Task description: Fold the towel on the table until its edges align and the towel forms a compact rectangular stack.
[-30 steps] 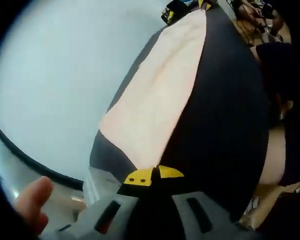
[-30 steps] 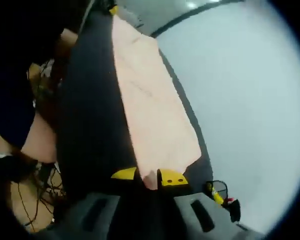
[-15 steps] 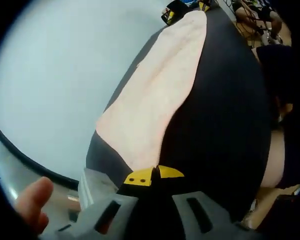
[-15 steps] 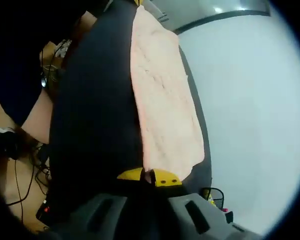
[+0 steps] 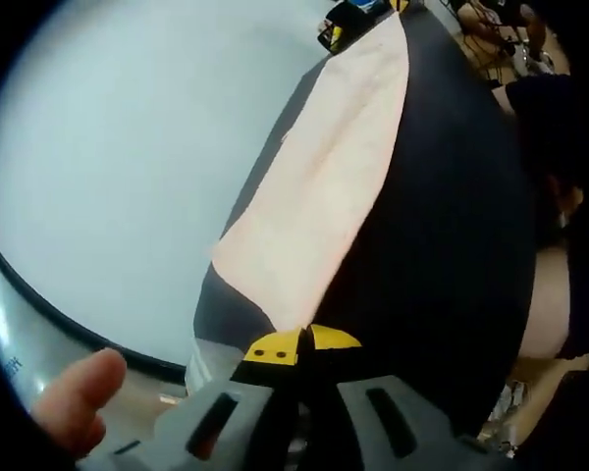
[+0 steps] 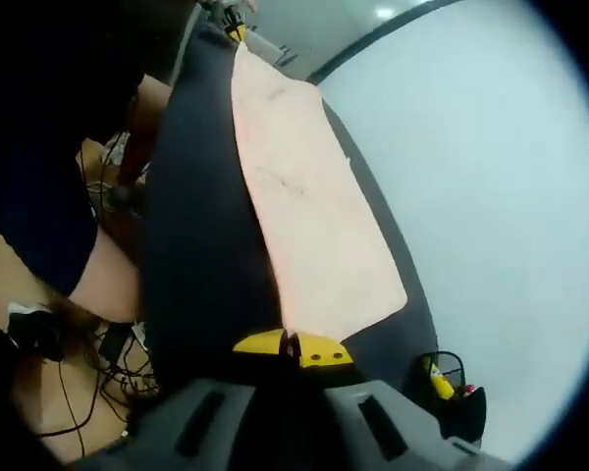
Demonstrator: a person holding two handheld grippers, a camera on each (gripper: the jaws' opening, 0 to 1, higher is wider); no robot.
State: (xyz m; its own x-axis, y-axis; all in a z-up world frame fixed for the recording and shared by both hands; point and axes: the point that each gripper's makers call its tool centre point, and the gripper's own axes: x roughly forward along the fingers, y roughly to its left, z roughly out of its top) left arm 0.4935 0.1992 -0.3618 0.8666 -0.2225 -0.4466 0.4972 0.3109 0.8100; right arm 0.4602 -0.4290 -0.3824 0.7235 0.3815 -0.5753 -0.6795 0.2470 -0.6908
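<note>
Clearly the left gripper [image 5: 302, 343] and right gripper [image 6: 293, 345] each pinch a near corner of the soft, light peach terry towel [image 5: 319, 201], stretched over the dark table [image 5: 442, 245]; corners suit holding.

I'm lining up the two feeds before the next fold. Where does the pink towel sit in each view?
Left gripper view: the towel runs from the left tool at bottom centre up to the top right, against the black cloth.
Right gripper view: the towel runs from the right tool at bottom centre up to the top left.
Shared landmark: the black cloth along one long edge of the towel.
</note>
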